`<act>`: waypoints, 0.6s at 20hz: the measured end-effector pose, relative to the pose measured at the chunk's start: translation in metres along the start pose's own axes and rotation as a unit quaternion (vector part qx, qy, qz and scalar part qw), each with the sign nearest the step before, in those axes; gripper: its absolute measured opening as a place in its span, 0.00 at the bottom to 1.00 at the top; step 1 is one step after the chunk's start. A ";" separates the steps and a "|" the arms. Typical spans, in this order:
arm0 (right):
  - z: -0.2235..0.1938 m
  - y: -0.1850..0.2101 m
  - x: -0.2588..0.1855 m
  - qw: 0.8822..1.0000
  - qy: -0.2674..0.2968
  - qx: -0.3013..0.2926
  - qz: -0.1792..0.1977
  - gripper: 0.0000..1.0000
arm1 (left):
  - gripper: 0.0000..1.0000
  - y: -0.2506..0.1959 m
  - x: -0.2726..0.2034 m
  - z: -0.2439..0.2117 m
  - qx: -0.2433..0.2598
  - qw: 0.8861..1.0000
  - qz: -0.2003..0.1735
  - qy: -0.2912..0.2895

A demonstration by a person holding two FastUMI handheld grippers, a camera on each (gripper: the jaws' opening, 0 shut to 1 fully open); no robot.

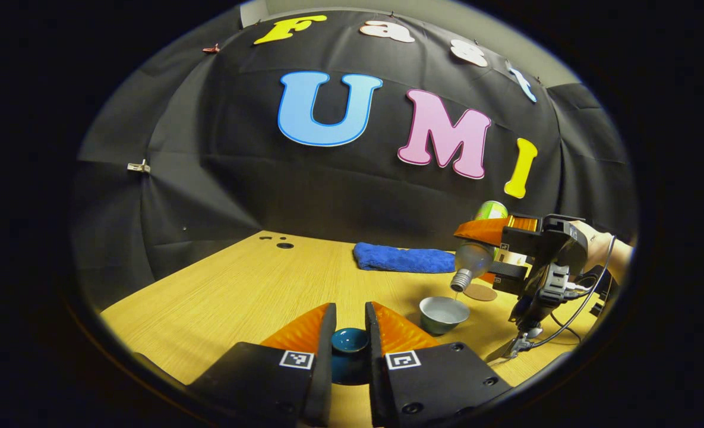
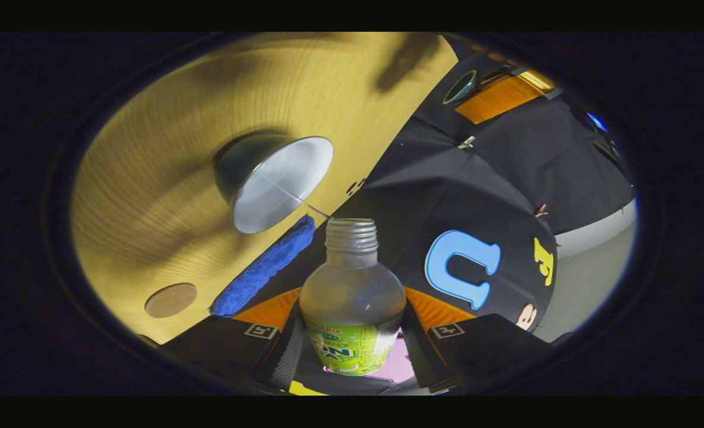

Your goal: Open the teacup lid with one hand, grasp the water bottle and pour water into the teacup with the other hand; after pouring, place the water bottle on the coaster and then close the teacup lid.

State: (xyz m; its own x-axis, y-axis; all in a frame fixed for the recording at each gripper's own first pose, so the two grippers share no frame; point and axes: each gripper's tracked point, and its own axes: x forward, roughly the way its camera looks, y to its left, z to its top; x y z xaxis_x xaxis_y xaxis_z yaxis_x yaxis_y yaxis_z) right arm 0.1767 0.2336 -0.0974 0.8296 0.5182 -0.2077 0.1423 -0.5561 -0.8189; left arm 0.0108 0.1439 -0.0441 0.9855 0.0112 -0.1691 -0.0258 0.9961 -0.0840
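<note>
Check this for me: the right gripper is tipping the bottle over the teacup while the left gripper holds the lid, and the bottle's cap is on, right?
Not quite: the water bottle has no cap; the right gripper view shows its bare threaded neck open. The rest stands.

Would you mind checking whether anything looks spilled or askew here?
Nothing stands out: the tilted clear plastic water bottle pours into the open grey ceramic teacup, and the light wooden table around it looks dry.
</note>
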 end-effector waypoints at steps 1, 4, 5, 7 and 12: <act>0.001 -0.003 -0.001 1.000 -0.002 -0.002 -0.002 0.78 | 0.29 -0.001 0.000 0.000 0.001 1.000 -0.002 0.000; 0.002 -0.004 -0.001 1.000 -0.003 -0.002 -0.001 0.78 | 0.30 -0.004 0.000 0.002 0.002 1.000 0.000 -0.001; 0.004 -0.004 0.001 1.000 -0.004 -0.002 -0.002 0.78 | 0.30 -0.005 -0.001 0.003 0.003 1.000 0.000 -0.001; 0.006 -0.003 0.000 1.000 -0.007 -0.003 -0.004 0.78 | 0.29 -0.006 -0.003 0.005 0.005 1.000 0.002 -0.004; 0.005 -0.004 0.001 1.000 -0.006 -0.007 -0.003 0.78 | 0.30 -0.008 -0.006 0.006 0.009 1.000 0.003 -0.005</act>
State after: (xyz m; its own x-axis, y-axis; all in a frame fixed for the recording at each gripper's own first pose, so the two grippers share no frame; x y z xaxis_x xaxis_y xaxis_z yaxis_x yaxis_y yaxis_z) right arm 0.1741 0.2393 -0.0967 0.8224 0.5290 -0.2094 0.1541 -0.5614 -0.8130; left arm 0.0066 0.1362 -0.0361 0.9870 0.0175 -0.1597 -0.0282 0.9975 -0.0645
